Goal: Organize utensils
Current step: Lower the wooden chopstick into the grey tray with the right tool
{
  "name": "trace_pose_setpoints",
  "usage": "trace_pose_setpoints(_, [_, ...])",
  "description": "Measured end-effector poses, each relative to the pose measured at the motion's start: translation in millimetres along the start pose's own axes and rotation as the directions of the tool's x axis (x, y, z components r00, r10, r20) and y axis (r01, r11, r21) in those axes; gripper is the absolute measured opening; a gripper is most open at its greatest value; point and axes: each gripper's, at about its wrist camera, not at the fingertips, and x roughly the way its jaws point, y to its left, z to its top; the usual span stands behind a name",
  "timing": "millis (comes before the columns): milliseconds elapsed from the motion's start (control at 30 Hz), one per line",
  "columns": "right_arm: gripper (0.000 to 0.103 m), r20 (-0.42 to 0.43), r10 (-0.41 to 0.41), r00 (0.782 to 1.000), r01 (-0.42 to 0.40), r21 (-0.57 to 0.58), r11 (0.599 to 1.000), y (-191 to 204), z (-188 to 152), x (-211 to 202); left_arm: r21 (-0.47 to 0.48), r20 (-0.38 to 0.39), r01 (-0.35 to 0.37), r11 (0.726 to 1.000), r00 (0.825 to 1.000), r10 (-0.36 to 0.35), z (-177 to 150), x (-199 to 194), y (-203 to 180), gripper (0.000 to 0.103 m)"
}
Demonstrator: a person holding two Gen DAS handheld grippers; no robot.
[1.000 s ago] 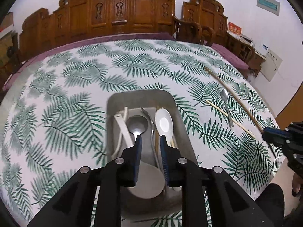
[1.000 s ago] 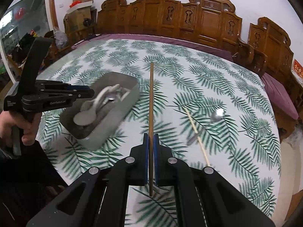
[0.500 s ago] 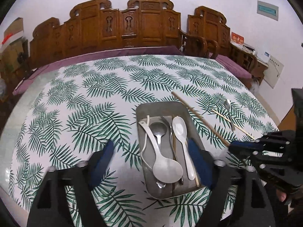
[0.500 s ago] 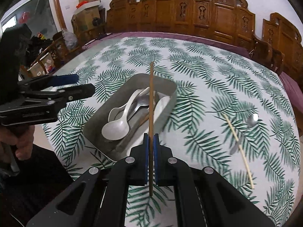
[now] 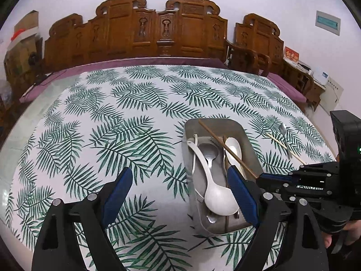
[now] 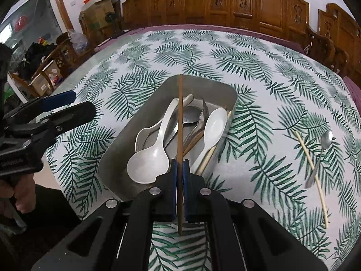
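- Left wrist view: my left gripper (image 5: 180,194) stands spread wide with nothing between its blue pads (image 5: 117,192); the jaws have just been opening. It hangs above the leaf-print tablecloth (image 5: 126,117), and its right finger overlaps the near part of the metal tray (image 5: 246,140).
- In the tray lie a white ladle-shaped spoon (image 5: 216,194), a steel spoon (image 5: 208,151) and a white spoon (image 5: 233,149), side by side lengthwise.
- My right gripper (image 5: 261,177) reaches in from the right, and its brown chopstick (image 5: 225,148) slants across the tray, the far tip at the tray's far rim.
- On the cloth to the right of the tray lie a pale chopstick (image 5: 284,145) and a small metal spoon (image 5: 284,139), crossing each other.
- Right wrist view: my right gripper (image 6: 180,180) is pressed together, pinching the brown chopstick (image 6: 180,117) near its lower end; the stick runs straight ahead over the metal tray (image 6: 135,122) and its spoons.
- The white ladle-shaped spoon (image 6: 149,160) sits left of the stick, the white spoon (image 6: 215,124) right of it, with a pale chopstick (image 6: 208,155) along the tray's right wall.
- On the cloth well to the right lie another pale chopstick (image 6: 312,167) and the metal spoon (image 6: 325,144).
- My left gripper (image 6: 65,106) shows at the left edge, jaws apart, held in my hand (image 6: 20,196).
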Motion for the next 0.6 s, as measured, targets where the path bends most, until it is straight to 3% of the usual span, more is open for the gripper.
trace_pose_setpoints(333, [0.006,-0.018,0.003,1.000,-0.002,0.036,0.999,4.1,1.6,16.3,-0.024,0.007,0.021,0.999,1.000,-0.021,-0.7,-0.5,7.4,0.082])
trace_pose_setpoints(600, [0.008,0.048,0.051,0.998,-0.051,0.010,0.999,3.7,0.9,2.9,-0.021,0.014,0.029,0.999,0.999,-0.028,-1.1,-2.4,5.1,0.082])
